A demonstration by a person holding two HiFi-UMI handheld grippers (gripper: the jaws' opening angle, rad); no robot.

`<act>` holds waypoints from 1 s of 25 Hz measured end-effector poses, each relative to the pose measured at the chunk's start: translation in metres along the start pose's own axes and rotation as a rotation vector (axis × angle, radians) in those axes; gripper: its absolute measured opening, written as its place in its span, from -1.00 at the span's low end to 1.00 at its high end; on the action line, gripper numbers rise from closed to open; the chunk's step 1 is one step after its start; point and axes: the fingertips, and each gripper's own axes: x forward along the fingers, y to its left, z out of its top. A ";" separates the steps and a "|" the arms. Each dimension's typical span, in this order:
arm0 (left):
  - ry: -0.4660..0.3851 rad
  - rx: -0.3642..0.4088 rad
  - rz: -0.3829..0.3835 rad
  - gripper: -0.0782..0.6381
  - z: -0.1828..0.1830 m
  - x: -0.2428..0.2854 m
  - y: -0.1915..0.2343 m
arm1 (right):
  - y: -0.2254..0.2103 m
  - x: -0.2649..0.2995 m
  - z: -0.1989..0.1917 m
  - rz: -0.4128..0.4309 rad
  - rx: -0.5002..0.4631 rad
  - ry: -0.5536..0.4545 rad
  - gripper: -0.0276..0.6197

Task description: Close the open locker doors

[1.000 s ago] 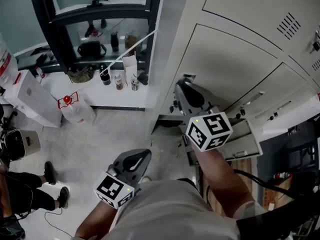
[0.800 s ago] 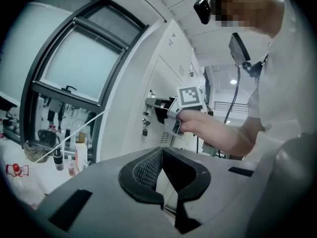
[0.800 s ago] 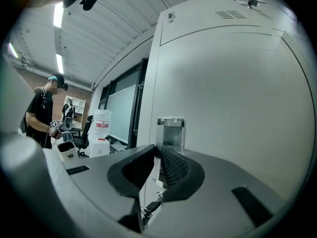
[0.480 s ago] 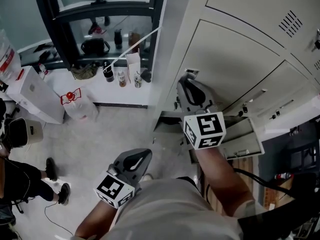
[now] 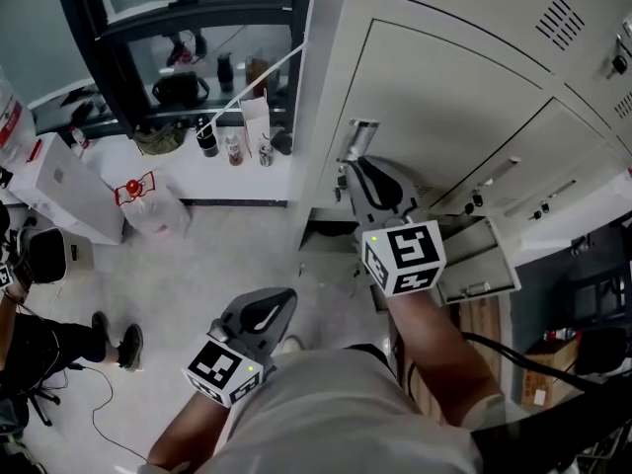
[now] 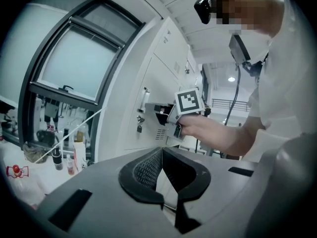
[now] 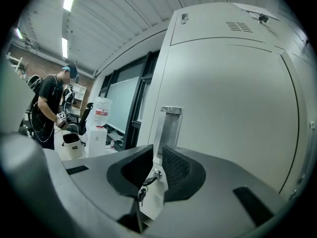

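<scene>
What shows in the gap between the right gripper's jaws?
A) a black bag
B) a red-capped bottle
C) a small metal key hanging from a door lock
C: the small metal key hangs from the silver lock on the pale grey locker door, framed between the jaws of the right gripper.

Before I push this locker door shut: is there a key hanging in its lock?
Yes, in the right gripper view a key hangs from the lock just below the recessed handle.

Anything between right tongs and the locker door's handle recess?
The door's lock, a key hanging from it, sits between the right tongs and the handle recess; right gripper view shows it.
</scene>
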 end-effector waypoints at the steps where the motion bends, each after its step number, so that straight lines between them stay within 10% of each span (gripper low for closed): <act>1: 0.003 0.001 -0.004 -0.75 -0.001 0.002 -0.002 | 0.000 -0.005 -0.002 0.005 0.007 0.001 -0.79; 25: 0.051 0.006 -0.089 -0.75 -0.023 0.101 -0.179 | -0.022 -0.249 -0.101 0.312 0.117 0.015 -0.79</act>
